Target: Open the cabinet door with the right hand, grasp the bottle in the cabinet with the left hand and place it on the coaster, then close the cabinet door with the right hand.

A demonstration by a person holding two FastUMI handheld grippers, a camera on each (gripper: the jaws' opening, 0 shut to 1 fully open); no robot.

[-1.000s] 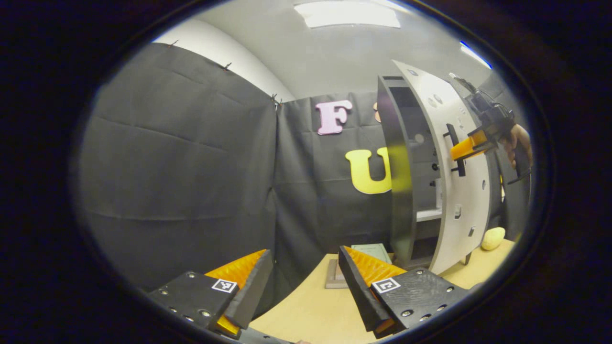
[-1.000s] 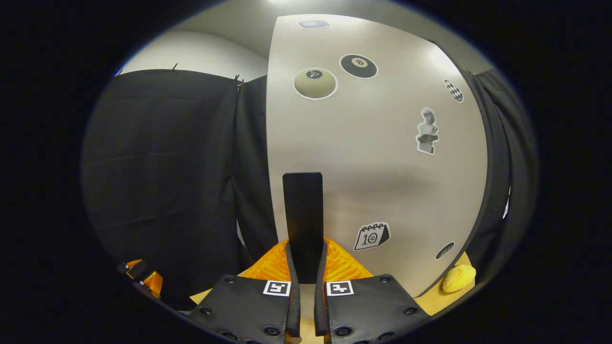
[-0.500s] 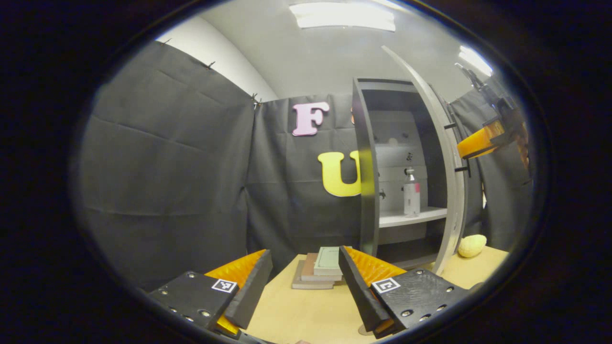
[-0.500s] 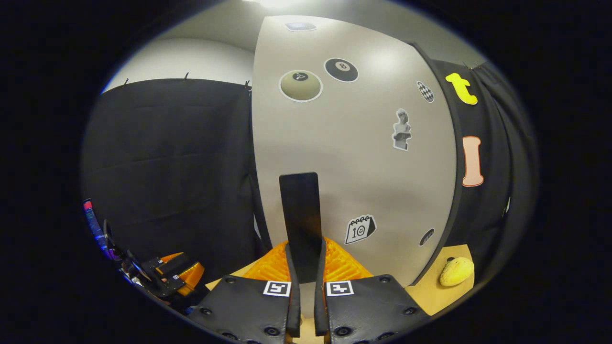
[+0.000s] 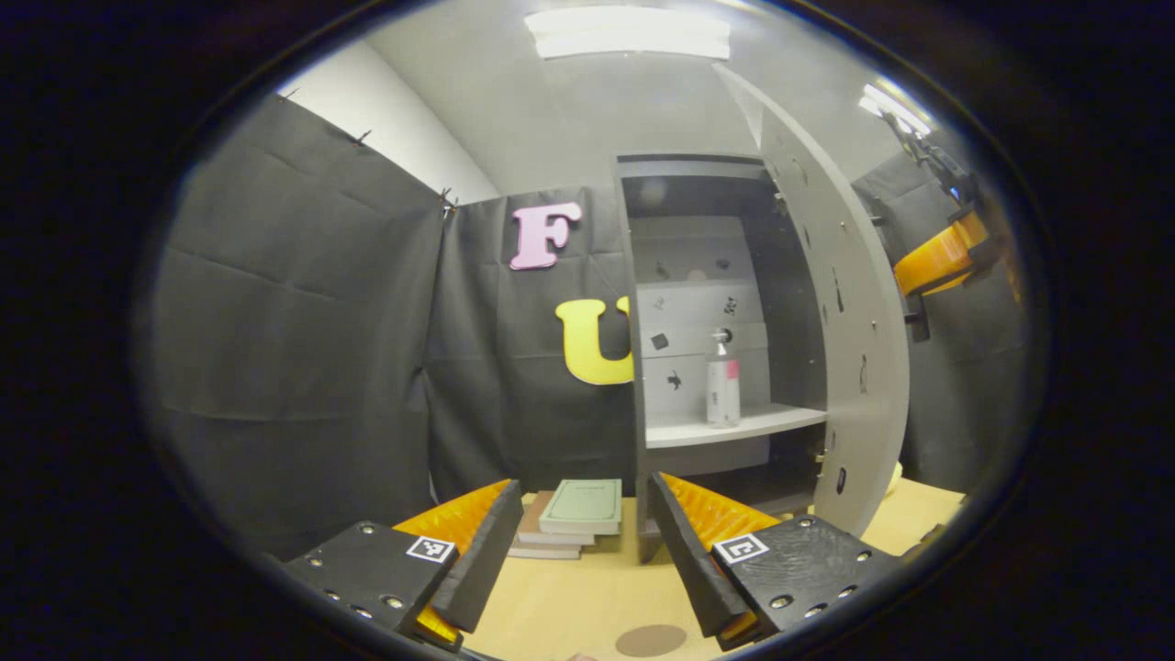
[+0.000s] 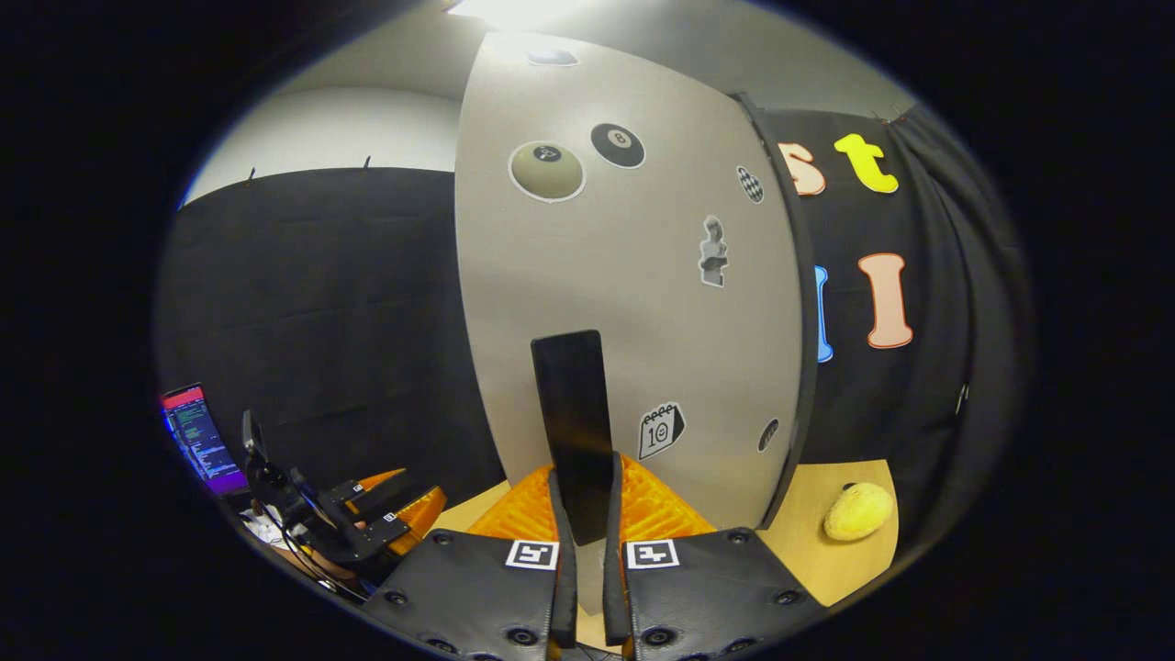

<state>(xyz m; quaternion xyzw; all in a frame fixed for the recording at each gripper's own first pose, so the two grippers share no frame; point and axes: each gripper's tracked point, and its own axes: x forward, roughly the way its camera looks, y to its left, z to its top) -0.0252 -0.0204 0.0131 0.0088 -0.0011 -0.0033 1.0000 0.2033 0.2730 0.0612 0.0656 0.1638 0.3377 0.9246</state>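
Note:
The grey cabinet [image 5: 698, 184] stands open, and a clear bottle with a pink label [image 5: 722, 390] is upright on its white shelf [image 5: 762, 422]. The door [image 5: 849, 330] is swung out to the right. My left gripper [image 5: 583, 488] is open and empty, low over the table and well short of the cabinet. A round brown coaster [image 5: 650, 640] lies on the table just below it. In the right gripper view my right gripper [image 6: 587, 479] is shut on the door's black handle [image 6: 571, 404], in front of the stickered door [image 6: 633, 275]. The left gripper [image 6: 372, 514] shows at lower left.
A stack of books [image 5: 574, 519] lies on the wooden table [image 5: 569, 606] left of the cabinet's base. A yellow lumpy object [image 6: 858, 511] sits on the table beyond the door's hinge side. A lit screen [image 6: 197, 441] glows at far left.
My right gripper has pulled the door wider open, baring the shelf and the bottle. The left gripper view has turned toward the cabinet, and the coaster has come into sight.

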